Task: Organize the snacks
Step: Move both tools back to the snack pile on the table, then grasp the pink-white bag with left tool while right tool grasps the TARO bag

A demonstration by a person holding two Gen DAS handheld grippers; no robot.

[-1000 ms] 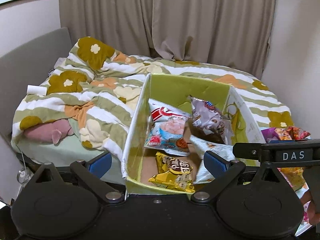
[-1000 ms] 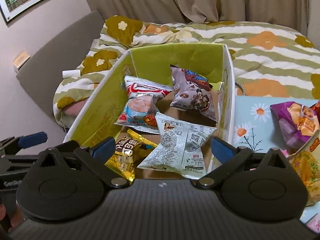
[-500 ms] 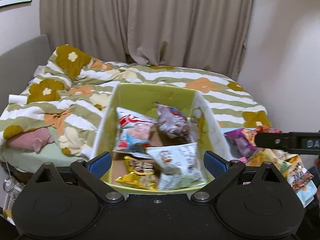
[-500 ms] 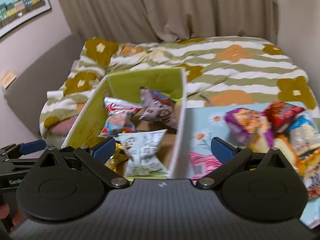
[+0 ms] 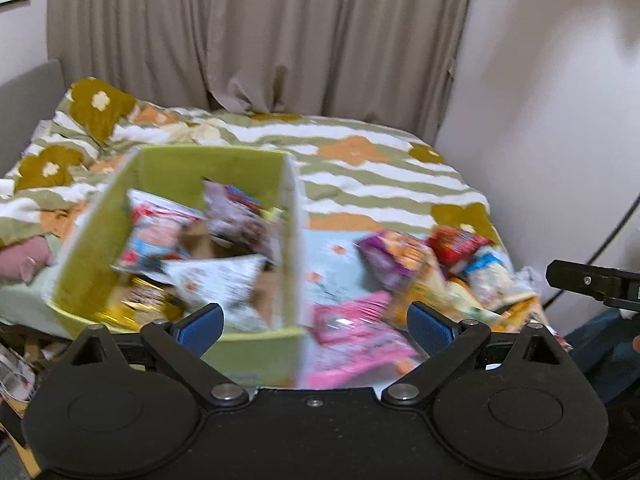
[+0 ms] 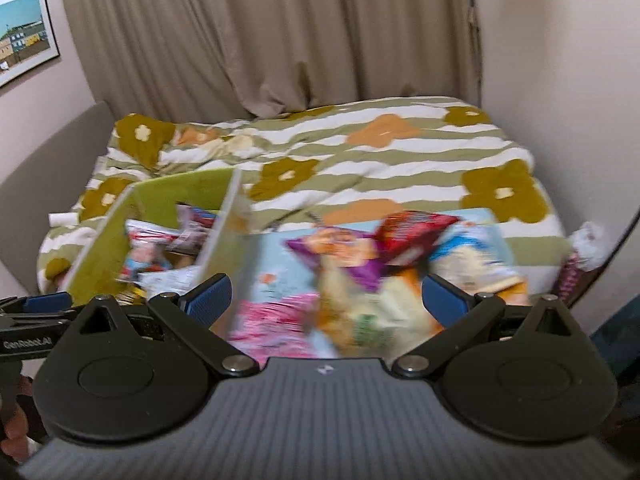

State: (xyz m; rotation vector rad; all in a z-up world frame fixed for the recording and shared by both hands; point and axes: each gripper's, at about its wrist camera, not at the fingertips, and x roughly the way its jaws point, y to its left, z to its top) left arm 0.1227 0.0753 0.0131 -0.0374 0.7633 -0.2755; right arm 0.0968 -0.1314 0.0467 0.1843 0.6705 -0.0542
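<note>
Both grippers, left gripper (image 5: 316,320) and right gripper (image 6: 324,300), fingers spread empty, have swung from the green box (image 5: 100,236) toward the blurred, probably unsorted snack pile (image 6: 360,264).

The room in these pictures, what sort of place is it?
Most likely a bedroom in a home. A bed with a flowered, striped duvet fills it, closed curtains hang behind, and a framed picture is on the wall. A green box of snacks sits on the bed.

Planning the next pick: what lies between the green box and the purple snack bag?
In the right wrist view, a bare stretch of light blue flowered mat separates the green box from the purple snack bag; a pink packet lies nearer.
</note>
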